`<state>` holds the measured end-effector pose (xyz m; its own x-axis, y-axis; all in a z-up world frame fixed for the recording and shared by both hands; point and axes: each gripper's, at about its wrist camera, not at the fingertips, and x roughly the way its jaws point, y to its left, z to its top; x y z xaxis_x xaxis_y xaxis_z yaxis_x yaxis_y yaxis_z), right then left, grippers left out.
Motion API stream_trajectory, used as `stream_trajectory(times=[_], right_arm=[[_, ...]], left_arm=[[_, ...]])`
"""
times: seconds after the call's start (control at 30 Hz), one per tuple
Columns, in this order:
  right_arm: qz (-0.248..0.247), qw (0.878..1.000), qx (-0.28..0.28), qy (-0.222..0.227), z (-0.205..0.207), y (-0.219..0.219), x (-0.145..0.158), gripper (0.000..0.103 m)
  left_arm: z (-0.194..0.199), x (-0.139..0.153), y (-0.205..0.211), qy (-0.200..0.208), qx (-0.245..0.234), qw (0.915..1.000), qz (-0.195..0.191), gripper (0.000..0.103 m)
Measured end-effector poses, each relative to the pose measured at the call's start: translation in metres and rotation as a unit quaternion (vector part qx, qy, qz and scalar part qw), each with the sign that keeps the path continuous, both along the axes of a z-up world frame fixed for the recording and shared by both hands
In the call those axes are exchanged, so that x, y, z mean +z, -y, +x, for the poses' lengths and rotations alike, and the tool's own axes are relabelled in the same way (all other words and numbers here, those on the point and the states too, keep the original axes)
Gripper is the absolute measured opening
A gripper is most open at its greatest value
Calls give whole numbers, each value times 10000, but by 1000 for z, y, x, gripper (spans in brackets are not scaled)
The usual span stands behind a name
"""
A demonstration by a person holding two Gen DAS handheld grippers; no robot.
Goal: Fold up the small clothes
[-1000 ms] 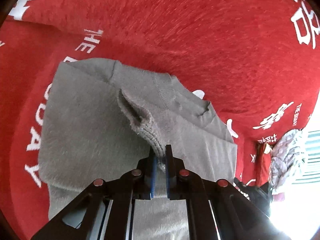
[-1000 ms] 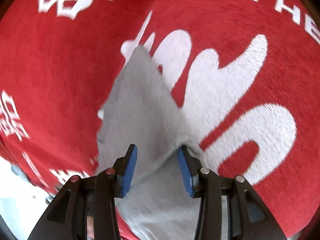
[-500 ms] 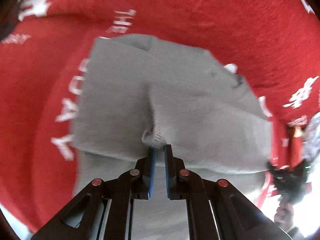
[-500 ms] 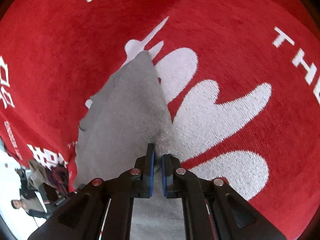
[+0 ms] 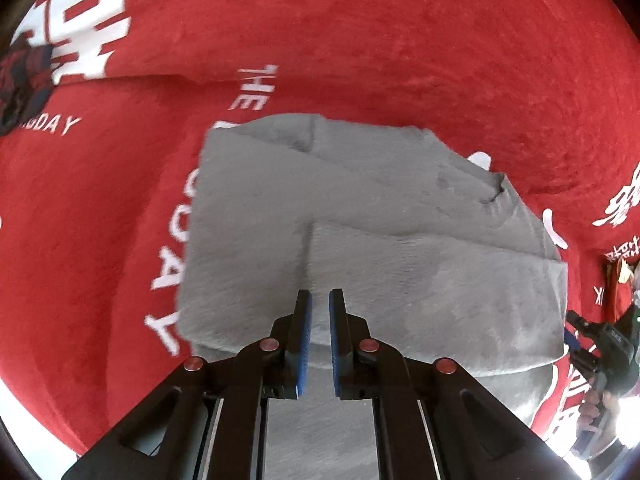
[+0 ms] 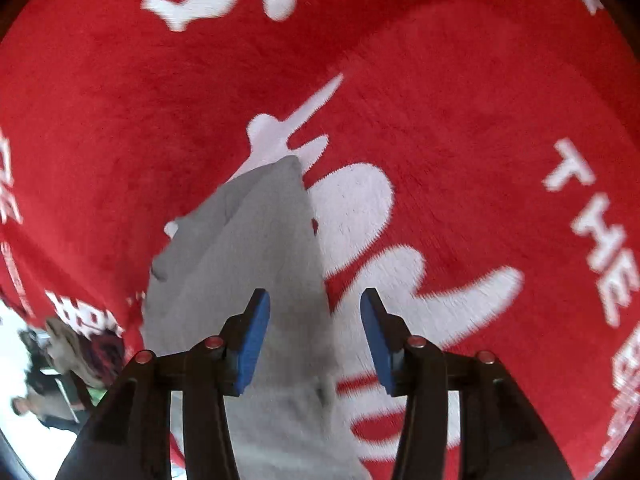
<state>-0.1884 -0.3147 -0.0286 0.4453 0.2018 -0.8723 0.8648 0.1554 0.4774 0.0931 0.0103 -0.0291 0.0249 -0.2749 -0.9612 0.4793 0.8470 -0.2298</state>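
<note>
Left tongs point(image 5: 319, 304) were nearly closed, gripping nothing, over the grey garment point(image 5: 400, 264) lying folded on the red cloth point(image 5: 360, 40). Right tongs point(image 6: 314, 312) had just been opening, empty, straddling its edge. Next: regrip through both layers, keep edges aligned.

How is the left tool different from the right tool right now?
The left tool is shut, pads nearly touching; the right tool is open, has just been opening, and grips nothing. The left tool is over the middle of the grey cloth; the right tool is over its edge, by the red blanket. Both have blue pads and point down.
</note>
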Motion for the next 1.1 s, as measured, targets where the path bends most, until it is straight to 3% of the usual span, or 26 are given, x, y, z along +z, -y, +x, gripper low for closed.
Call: stream_trajectory(times=[0.03,0.07,0.13,0.23,0.27,0.37,0.5,0.67,0.73,0.77,0.8,1.0,1.1], right_arm=[[45,9999,109,32,6,0,-1,13],[11,9993,383,-5,15,-2,1,8],[-558,9916,1128,-302,33,-8,19,7],[-930,9762,1743,-894,41,-9,15,7],[-933,9738,1802,-1030,39,-7,10,7],[-1000,9762,1655,-981,34,-7,15,7],[-1109,9701,1536,-1517,22,-14,25,8],[-895,9820,1199,-1153,-2,-32,50,10],[-736,9876,1016,-945,-7,-40,57,30],[-639,9904,903,-828,-9,-43,58,36],[-482,9941,733,-645,-12,-46,59,42],[357,9992,-54,-153,-8,-59,26,42],[541,9982,-206,-133,0,-65,11,42]], left_arm=[[-2,0,4,21,-36,10000,21,9],[-4,-2,9,56,-92,9999,84,9],[-6,-9,14,80,-183,9995,238,9],[-11,-22,11,137,-275,9983,501,13],[-11,-22,9,177,-270,9983,478,19],[-10,-18,0,317,-191,9968,707,49],[-11,-12,-14,273,-186,9962,806,49],[-20,2,-22,205,-286,9962,792,50],[-23,4,-22,149,-313,9965,757,57],[-24,5,-21,98,-318,9969,708,69],[-24,6,-21,99,-302,9972,671,72],[-19,7,-9,82,-137,9990,423,72],[-6,-9,-4,-311,-107,9992,240,69]])
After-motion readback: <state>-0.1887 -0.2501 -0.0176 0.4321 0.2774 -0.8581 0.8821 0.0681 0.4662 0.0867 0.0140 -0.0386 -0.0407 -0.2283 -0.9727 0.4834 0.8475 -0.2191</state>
